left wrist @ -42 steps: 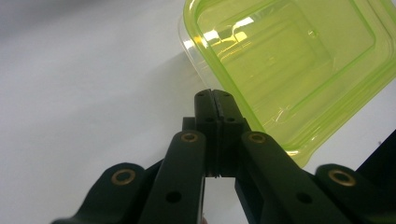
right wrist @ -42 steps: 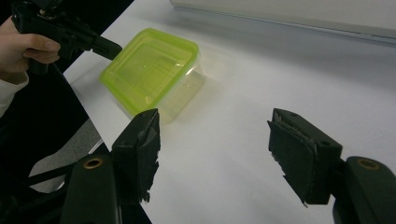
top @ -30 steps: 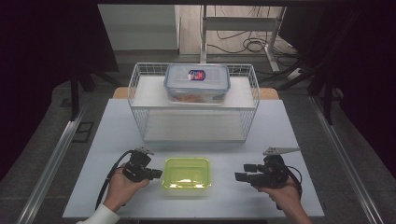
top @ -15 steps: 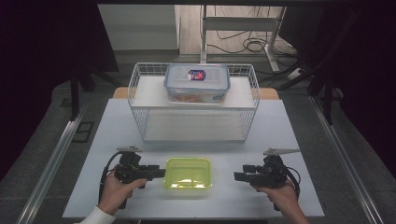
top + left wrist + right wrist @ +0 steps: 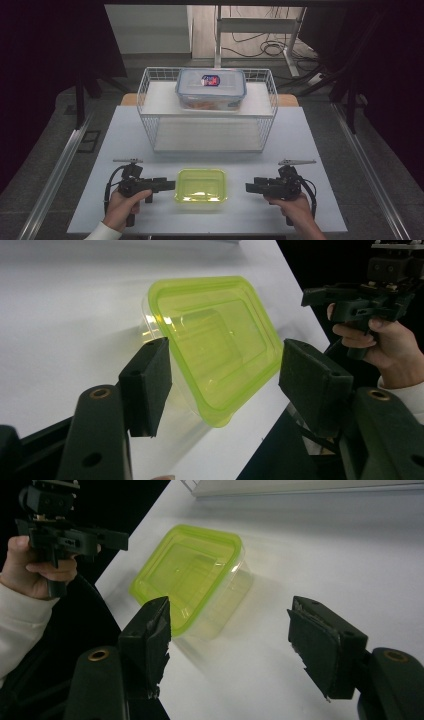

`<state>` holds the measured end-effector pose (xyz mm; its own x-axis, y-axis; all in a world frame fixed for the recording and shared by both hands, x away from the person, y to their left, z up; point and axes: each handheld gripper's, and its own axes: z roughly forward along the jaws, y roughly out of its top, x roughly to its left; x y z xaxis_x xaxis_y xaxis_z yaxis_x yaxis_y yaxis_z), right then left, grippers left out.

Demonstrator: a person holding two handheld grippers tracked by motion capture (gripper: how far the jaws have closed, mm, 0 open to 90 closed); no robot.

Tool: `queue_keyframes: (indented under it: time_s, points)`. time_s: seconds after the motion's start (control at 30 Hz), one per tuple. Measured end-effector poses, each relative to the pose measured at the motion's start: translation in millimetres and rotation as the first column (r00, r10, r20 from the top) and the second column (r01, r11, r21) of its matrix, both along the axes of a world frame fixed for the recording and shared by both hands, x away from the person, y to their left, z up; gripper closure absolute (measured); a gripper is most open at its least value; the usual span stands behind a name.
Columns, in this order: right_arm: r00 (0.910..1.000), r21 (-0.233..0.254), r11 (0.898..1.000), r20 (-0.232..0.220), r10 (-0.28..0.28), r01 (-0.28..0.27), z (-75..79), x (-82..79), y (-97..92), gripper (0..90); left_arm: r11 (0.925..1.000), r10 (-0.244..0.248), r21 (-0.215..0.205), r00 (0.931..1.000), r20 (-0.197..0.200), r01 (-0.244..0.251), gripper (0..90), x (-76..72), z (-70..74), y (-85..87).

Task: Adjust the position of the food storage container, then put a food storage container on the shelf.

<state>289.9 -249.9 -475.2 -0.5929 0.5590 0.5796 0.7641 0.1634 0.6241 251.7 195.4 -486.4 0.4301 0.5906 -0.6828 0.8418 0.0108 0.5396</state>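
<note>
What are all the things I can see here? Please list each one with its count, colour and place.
green-lidded container: one, clear tub with yellow-green lid, on the table near the front edge, between the two tongs.
clear box: one, transparent with blue-rimmed lid and a label, on the upper shelf of the wire rack.
wire rack: one, white, at the back middle of the table.
table: one, white top.
left tongs: one, black, at the container's left side; jaws have just been opening, not pressing on it.
right tongs: one, black, right of the container, apart from it, jaws open.
hands: two, each holding one pair of tongs.
</note>
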Motion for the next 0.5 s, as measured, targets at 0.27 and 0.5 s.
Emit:
queue_keyframes:
  time_s: [0.27, 0.5]
  points:
    - [0.9994, 0.033, 0.999, -0.033, -0.01, 0.011, -4.6, 3.4, 6.7, 34.2, 0.9999, -0.005, -0.009, 0.9999, -0.014, 0.005, 31.1, 2.0, -7.4, -3.8]
    - [0.9976, 0.049, 0.999, -0.068, -0.007, 0.01, -13.9, 9.6, 17.2, 36.5, 0.9984, -0.014, -0.055, 0.9991, -0.041, 0.011, 30.4, 9.2, -14.3, -3.4]
